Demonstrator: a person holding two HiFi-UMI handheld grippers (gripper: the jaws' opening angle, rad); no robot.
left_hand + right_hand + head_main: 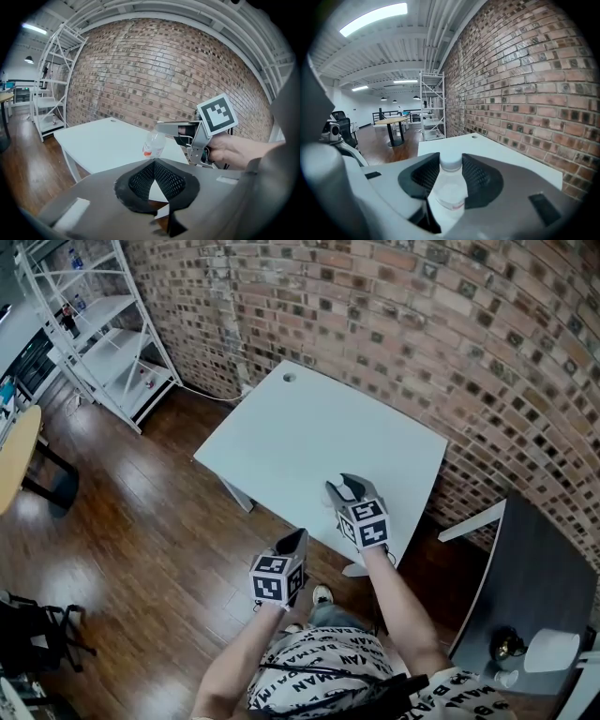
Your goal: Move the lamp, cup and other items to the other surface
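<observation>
Over the near edge of the white table [281, 437], your right gripper [345, 488] clamps a clear plastic bottle [449, 194] between its pads. Your left gripper [298, 540] hangs just beside it above the wooden floor [141, 521], jaws closed tip to tip on nothing. At your right stands a dark table [534, 568].

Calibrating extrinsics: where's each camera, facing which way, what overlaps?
Head view: on the person's head, steeply down at the white table; shows forearms, left hand-held gripper, right hand-held gripper.
Left gripper view: on that gripper, facing table and brick wall; jaws together.
Right gripper view: faces along wall; jaws grip bottle.
Shared: table; bottle in both gripper views.
</observation>
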